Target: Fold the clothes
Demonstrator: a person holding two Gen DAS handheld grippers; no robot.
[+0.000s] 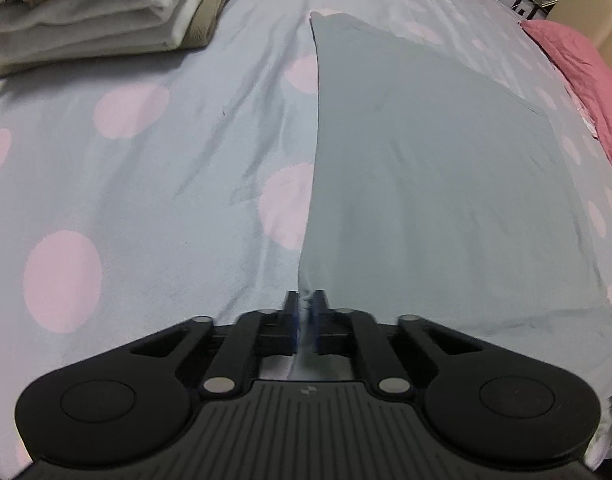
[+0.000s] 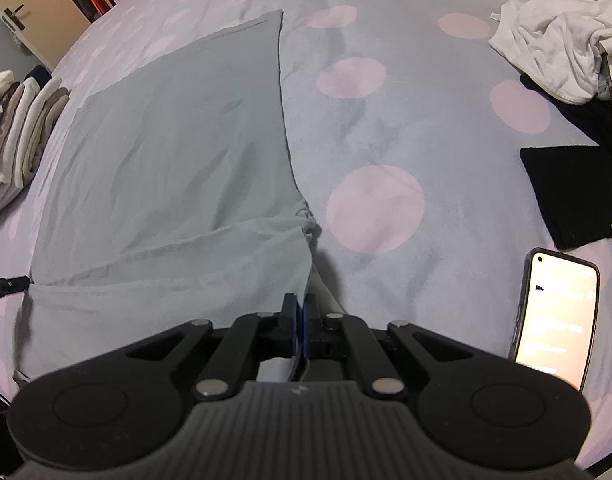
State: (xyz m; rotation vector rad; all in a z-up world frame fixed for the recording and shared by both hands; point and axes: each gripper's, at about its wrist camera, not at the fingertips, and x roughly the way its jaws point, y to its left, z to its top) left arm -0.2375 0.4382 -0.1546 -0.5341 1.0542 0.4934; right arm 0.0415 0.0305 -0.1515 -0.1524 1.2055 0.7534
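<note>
You have both grippers — left gripper [image 1: 305,300], right gripper [image 2: 299,305] — clamped on the near corners of the grey-green cloth [image 1: 426,168], spread mid-frame on the dotted bedsheet [image 1: 146,168]. You look mid-fold — next, carry both corners evenly to the far edge.

Open bedsheet [image 2: 386,128]: 12 to 2 o'clock, right wrist view.
Phone [image 2: 554,316]: obstructs 3 o'clock.
Black garment [image 2: 566,192]: obstructs 2 o'clock.
Folded stack [image 1: 86,16]: obstructs 10 o'clock, left wrist view.
</note>
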